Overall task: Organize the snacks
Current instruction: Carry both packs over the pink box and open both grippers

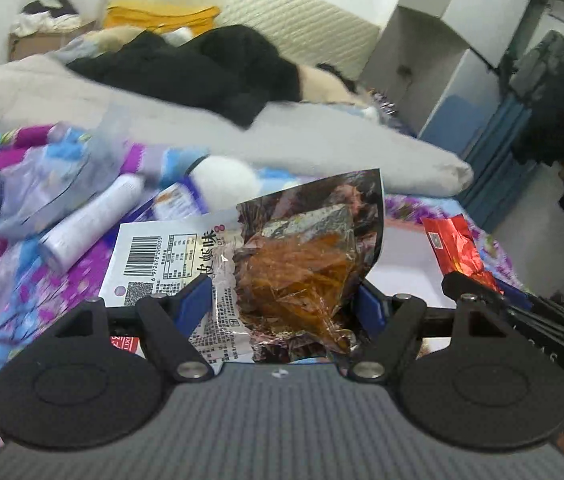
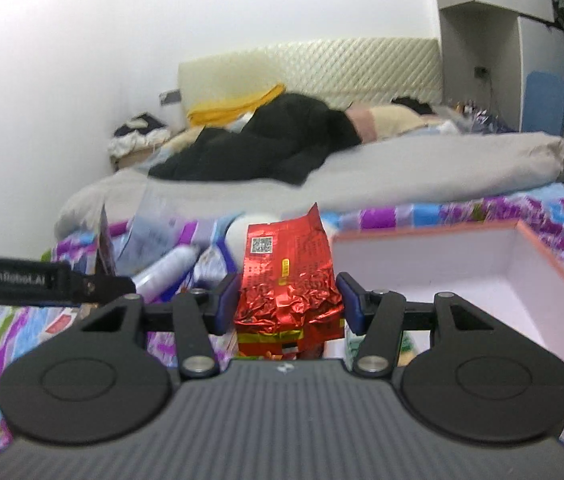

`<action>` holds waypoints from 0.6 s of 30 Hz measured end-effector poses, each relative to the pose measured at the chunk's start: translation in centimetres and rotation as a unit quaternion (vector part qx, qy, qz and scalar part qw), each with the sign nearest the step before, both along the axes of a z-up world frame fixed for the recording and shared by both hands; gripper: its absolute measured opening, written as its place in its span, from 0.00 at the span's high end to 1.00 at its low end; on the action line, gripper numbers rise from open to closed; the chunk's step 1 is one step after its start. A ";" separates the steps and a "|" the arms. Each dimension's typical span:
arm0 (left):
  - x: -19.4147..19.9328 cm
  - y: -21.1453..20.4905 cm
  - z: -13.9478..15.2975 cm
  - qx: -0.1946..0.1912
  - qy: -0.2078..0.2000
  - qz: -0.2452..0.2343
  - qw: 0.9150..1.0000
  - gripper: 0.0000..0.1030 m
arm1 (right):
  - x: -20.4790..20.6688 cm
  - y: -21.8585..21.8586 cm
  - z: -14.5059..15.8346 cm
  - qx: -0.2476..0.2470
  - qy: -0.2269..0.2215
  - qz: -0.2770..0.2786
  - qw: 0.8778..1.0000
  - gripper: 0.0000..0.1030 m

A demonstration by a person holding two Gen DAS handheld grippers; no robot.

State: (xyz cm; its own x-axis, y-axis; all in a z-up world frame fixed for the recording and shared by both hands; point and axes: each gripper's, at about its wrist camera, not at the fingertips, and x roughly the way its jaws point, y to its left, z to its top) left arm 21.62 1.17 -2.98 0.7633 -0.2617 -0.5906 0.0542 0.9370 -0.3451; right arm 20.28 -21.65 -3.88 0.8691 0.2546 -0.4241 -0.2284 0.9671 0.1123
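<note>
While the left gripper (image 1: 282,300) clamps a snack packet (image 1: 282,264), the right gripper (image 2: 284,300) pinches a red foil pack (image 2: 286,276) beside the open box (image 2: 538,280).

I log one bed (image 2: 462,216), spread with a purple, blue and white patterned sheet. Lying on it I count a grey duvet (image 1: 322,136) bunched across the middle, black clothing (image 1: 202,68) heaped near the headboard, a white cylindrical bottle (image 1: 90,220) on its side, and an open white box with a pink rim (image 2: 522,264). Blurred packets (image 1: 178,200) lie beside the bottle.
</note>
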 end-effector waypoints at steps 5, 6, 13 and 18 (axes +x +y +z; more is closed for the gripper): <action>2.8 -2.7 2.7 -0.005 -0.020 -0.025 0.999 0.23 | 1.6 -2.1 2.5 -0.005 -0.020 -0.020 1.000 0.46; 3.4 -3.3 3.2 -0.005 -0.025 -0.030 0.999 0.23 | 1.8 -2.6 2.9 -0.005 -0.023 -0.024 0.999 0.46; 7.8 -8.9 4.7 -0.007 -0.021 -0.076 0.997 0.23 | 4.2 -6.4 3.7 -0.011 -0.015 -0.056 0.998 0.46; 12.2 -12.8 2.6 -0.018 0.031 -0.107 0.994 0.23 | 6.0 -9.5 2.3 -0.010 0.027 -0.073 0.997 0.46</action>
State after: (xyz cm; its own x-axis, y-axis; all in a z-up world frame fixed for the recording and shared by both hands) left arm 33.83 -11.66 -0.42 0.6503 -0.4363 -0.6219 0.2291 0.8931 -0.3871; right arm 26.28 -31.17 -1.59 0.8723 0.1172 -0.4747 -0.0786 0.9918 0.1004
